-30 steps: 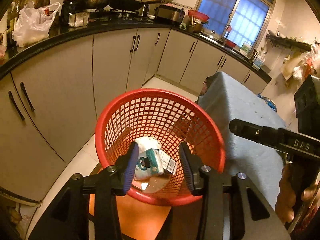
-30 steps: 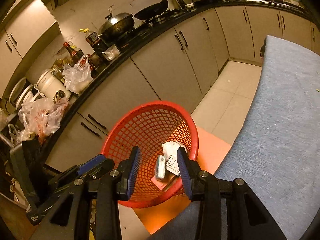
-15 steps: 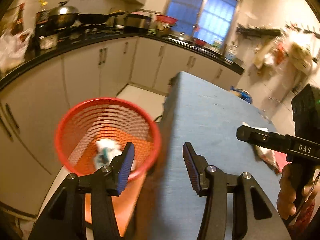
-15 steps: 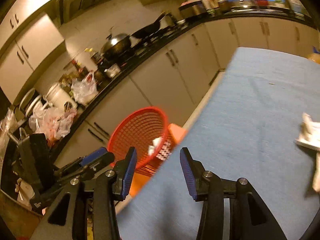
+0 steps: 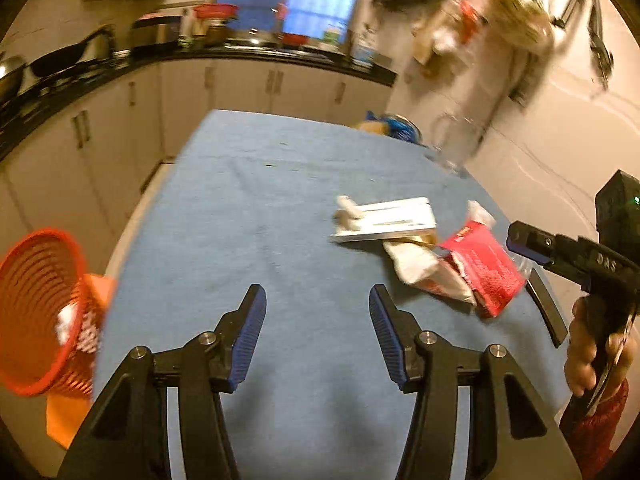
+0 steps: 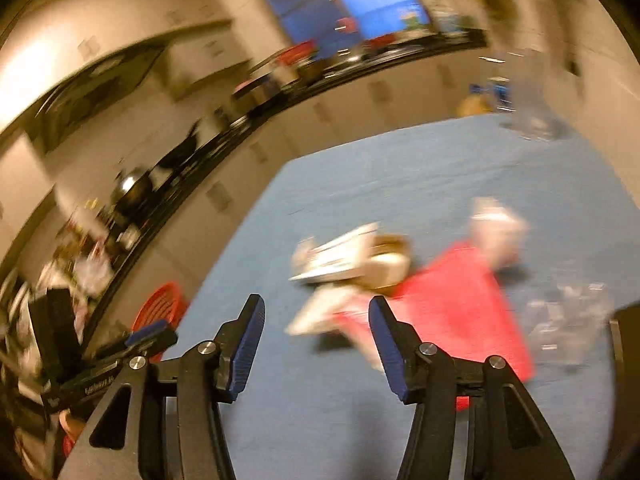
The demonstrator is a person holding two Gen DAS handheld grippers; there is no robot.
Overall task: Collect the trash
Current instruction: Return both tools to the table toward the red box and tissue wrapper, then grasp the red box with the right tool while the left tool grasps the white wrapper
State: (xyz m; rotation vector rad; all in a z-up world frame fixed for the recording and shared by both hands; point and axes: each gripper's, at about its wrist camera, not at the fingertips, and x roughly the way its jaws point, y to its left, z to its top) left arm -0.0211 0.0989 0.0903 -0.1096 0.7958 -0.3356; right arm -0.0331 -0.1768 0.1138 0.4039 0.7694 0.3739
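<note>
Blur smears the trash pile (image 6: 400, 280) — both grippers' jaws opening, empty; red basket (image 5: 36, 312) cut off.

Left gripper (image 5: 318, 322) opening over blue table (image 5: 248, 216), trash pile (image 5: 424, 252) ahead, red basket (image 5: 36, 312) left

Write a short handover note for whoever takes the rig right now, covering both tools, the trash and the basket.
Left tool: empty, jaws opening, above the blue-covered table.
Right tool: empty, jaws opening, facing the trash pile.
Red mesh plastic basket: beside the table's left edge, some trash already inside.
Left to collect: flat white carton, crumpled white paper, torn red packet, all on the table's right side.
</note>
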